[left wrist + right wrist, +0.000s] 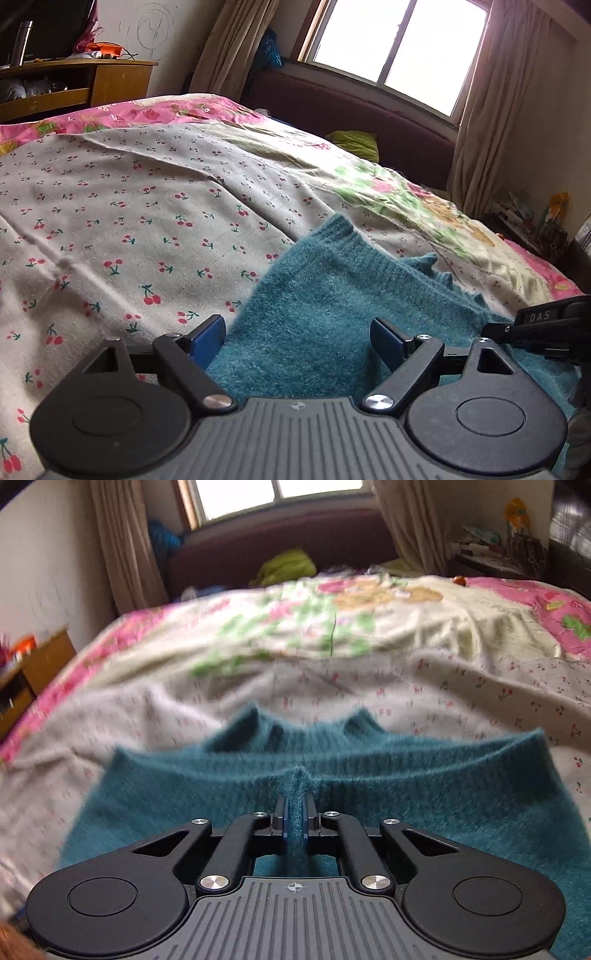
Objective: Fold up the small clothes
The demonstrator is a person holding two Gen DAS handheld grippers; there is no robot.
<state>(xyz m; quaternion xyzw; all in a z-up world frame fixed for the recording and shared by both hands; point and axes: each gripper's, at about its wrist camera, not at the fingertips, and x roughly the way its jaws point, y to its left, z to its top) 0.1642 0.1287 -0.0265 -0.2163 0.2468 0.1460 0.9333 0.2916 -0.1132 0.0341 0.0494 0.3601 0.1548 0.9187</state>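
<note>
A small fuzzy teal knit garment [332, 291] lies on the bed's cherry-print sheet [122, 206]. My left gripper [297, 338] is open, its blue-padded fingers [208, 338] spread wide over the garment's near edge, holding nothing. My right gripper [294, 818] is shut on a pinched fold of the teal garment [406, 786], which bunches up between its pads. The right gripper's black body [546, 328] shows at the right edge of the left wrist view, resting on the garment. The right wrist view is motion-blurred.
A floral pink and green quilt [406, 192] covers the far part of the bed. A dark red headboard-like bench [351, 107] and window with curtains stand behind. A wooden cabinet [110, 81] stands at the far left, a cluttered shelf [532, 225] at the right.
</note>
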